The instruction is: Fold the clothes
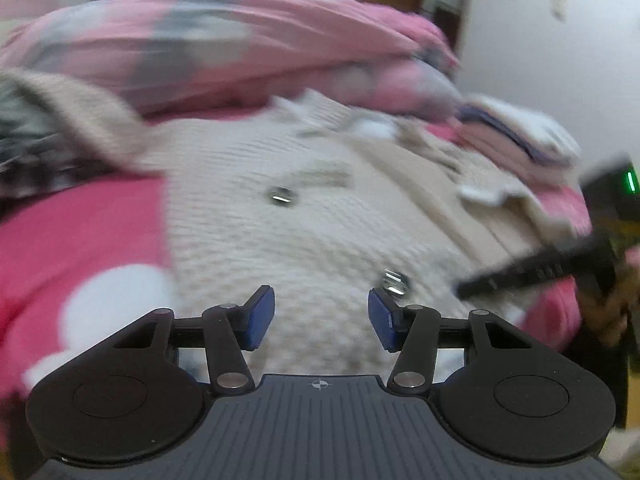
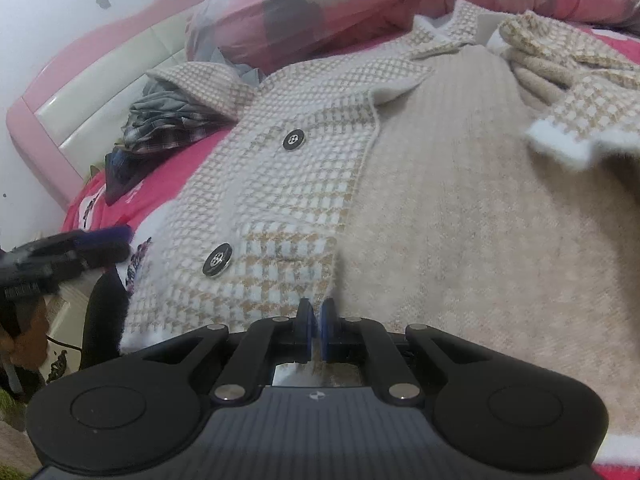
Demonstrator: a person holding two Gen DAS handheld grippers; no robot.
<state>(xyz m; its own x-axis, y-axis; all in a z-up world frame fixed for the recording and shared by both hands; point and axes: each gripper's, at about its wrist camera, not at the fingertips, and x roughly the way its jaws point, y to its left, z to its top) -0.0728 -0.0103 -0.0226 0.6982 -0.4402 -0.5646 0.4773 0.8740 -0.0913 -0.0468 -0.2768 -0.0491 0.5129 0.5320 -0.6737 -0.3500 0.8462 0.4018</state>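
A cream and beige houndstooth cardigan point(image 2: 280, 184) with dark buttons point(image 2: 294, 140) lies front up on the pink bedsheet point(image 1: 80, 232), one front panel turned open over its plain beige lining point(image 2: 460, 200). My right gripper point(image 2: 318, 320) is shut on the cardigan's bottom hem, at the lower corner of the buttoned panel. In the blurred left wrist view my left gripper point(image 1: 320, 308) stands open just above the cardigan point(image 1: 304, 240) near its lower edge, beside a button point(image 1: 394, 282), with no cloth pinched between its blue pads. The right gripper point(image 1: 520, 276) shows there as a dark bar at the right.
A pink and grey duvet point(image 2: 360, 8) is bunched along the far side of the bed. A heap of plaid and grey clothes point(image 2: 168, 120) lies by the pink and cream headboard point(image 2: 100, 92). A stack of folded clothes point(image 1: 520, 136) sits beyond the cardigan.
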